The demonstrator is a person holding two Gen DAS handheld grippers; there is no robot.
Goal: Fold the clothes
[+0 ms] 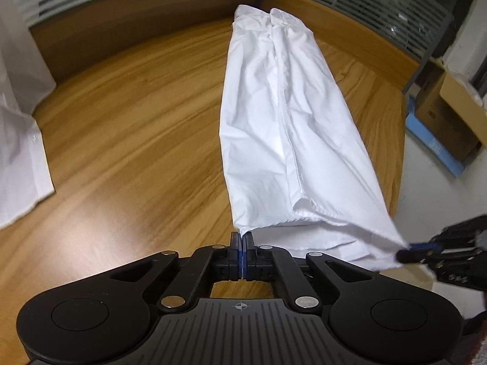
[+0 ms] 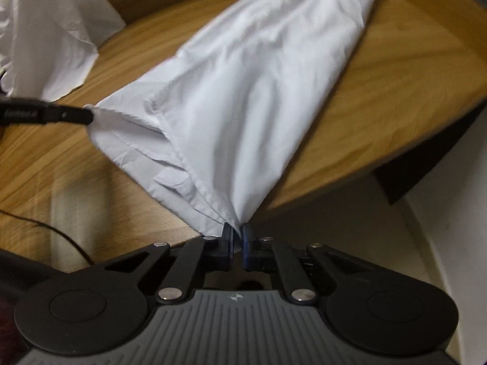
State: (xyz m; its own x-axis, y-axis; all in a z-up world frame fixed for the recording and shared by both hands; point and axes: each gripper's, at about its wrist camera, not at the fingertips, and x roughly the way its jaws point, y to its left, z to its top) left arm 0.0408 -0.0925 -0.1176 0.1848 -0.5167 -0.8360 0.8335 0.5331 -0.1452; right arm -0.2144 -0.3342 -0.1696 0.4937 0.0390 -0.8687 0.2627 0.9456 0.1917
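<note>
A white shirt [image 1: 274, 115] folded into a long strip lies on the wooden table [image 1: 137, 140], its far end near the back edge. My left gripper [image 1: 242, 237] is shut on the near left corner of its hem. My right gripper [image 1: 408, 251] comes in from the right and pinches the other near corner. In the right wrist view the same shirt [image 2: 258, 91] stretches away, my right gripper [image 2: 237, 231] is shut on its near corner, and my left gripper [image 2: 88, 115] holds the left corner. The near hem is lifted off the table.
Another white garment [image 2: 51, 30] lies at the table's left side, also seen in the left wrist view as a white garment [image 1: 18, 152]. Cardboard boxes [image 1: 450, 112] stand on the floor at right. A black cable [image 2: 45, 228] crosses the near table edge.
</note>
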